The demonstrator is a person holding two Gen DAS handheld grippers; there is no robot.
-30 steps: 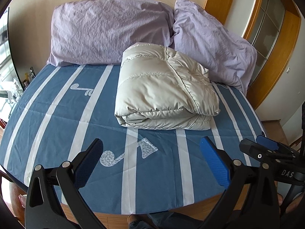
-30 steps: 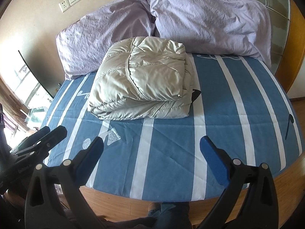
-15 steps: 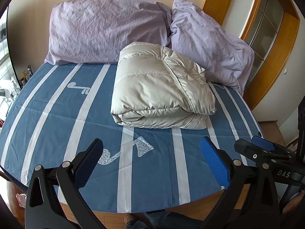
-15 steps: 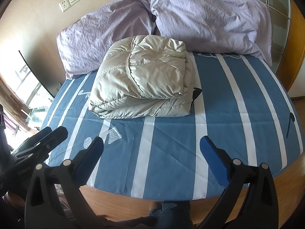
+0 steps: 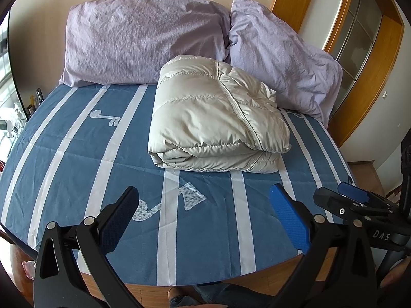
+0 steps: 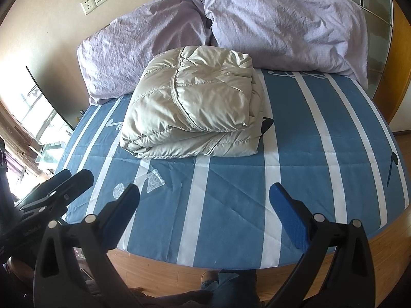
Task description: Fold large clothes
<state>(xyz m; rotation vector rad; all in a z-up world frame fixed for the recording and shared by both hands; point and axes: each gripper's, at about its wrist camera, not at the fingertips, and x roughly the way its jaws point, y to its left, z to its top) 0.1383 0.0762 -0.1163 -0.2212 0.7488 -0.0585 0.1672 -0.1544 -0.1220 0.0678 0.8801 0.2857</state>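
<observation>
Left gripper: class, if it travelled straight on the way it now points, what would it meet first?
Most likely the blue striped bedsheet in front of the folded puffer jacket; the open left gripper tilts downward, though depth is unclear.

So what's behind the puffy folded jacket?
Two purple pillows lean behind the jacket. Their lower edges, and the blue striped sheet under it, are hidden.

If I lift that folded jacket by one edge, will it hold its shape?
Probably not. The jacket is puffy and quilted, so its stacked layers would likely flop open. Its shiny shell looks slippery. It seems light for its bulk.
</observation>
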